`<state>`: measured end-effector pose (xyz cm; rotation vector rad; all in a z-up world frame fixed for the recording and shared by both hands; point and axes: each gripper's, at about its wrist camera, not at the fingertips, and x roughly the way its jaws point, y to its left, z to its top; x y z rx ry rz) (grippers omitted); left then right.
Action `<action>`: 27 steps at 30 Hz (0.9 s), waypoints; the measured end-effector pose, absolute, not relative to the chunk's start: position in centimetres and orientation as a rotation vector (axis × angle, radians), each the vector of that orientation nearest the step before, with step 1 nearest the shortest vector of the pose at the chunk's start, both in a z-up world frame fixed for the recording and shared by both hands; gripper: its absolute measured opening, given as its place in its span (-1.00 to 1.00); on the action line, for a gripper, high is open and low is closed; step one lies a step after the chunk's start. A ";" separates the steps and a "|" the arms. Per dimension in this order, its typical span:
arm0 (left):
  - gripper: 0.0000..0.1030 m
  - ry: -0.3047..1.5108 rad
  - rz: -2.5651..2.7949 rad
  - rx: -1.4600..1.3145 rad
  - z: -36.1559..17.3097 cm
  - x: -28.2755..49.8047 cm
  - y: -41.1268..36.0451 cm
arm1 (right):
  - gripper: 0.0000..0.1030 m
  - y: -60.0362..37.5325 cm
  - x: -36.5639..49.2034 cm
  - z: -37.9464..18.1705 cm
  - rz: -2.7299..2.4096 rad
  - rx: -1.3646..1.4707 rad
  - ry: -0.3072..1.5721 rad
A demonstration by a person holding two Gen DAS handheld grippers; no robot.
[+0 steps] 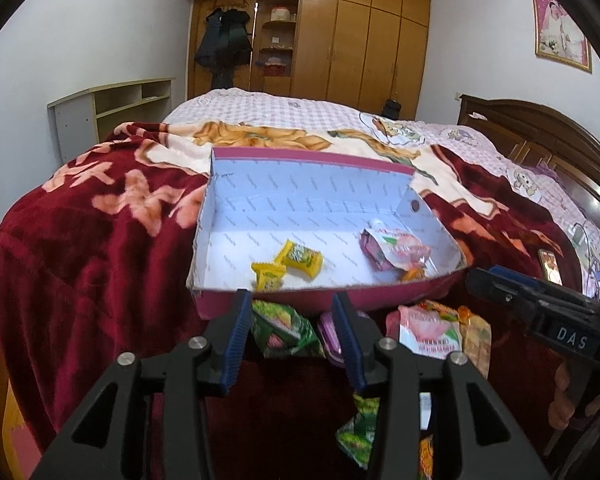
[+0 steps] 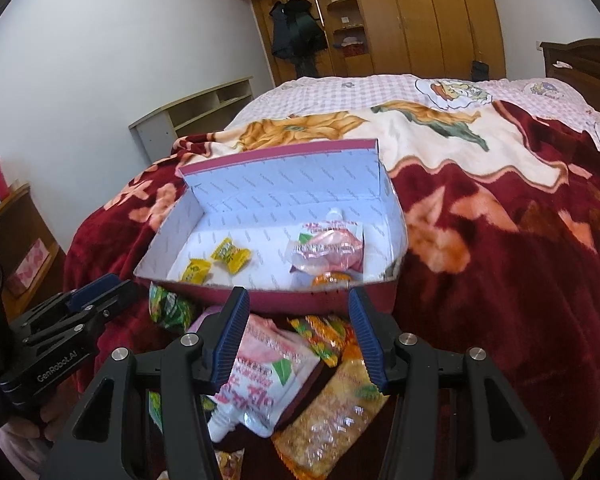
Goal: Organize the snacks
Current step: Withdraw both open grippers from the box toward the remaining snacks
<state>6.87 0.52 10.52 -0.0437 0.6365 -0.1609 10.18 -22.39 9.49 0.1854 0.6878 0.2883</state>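
An open box [image 1: 300,188] [image 2: 284,184] with a white inside and pink outside lies on the bed. It holds two yellow candies [image 1: 288,266] [image 2: 220,262], a pink pouch [image 1: 396,250] [image 2: 328,248] and an orange snack [image 2: 332,279]. Loose snacks lie in front of the box: a green packet [image 1: 284,330] [image 2: 170,308], a pink pouch [image 1: 428,332] [image 2: 260,376] and an orange packet [image 2: 336,412]. My left gripper [image 1: 292,308] is open and empty above the green packet. My right gripper [image 2: 298,304] is open and empty above the pink pouch.
A red floral blanket [image 1: 92,248] [image 2: 500,248] covers the bed. A phone [image 1: 550,266] lies on it at the right. A dark headboard [image 1: 540,136] stands at the right, a low shelf [image 1: 108,108] at the left, a wardrobe [image 1: 360,40] behind.
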 end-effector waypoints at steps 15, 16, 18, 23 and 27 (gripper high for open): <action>-0.09 0.712 -0.149 -0.030 8.0 6.0 0.6 | 0.03 -23.2 7.6 7.6 0.283 0.207 0.720; -0.08 0.715 -0.148 -0.032 7.9 6.1 0.7 | 0.03 -23.2 7.4 7.5 0.283 0.205 0.721; -0.09 0.721 -0.148 -0.037 7.6 6.3 0.6 | 0.03 -23.2 7.2 7.3 0.285 0.203 0.722; -0.08 0.724 -0.154 -0.025 6.8 6.9 0.1 | 0.03 -23.3 7.0 6.9 0.283 0.200 0.723; -0.08 0.731 -0.144 -0.019 6.1 7.7 -0.1 | 0.03 -23.5 7.1 6.5 0.285 0.210 0.732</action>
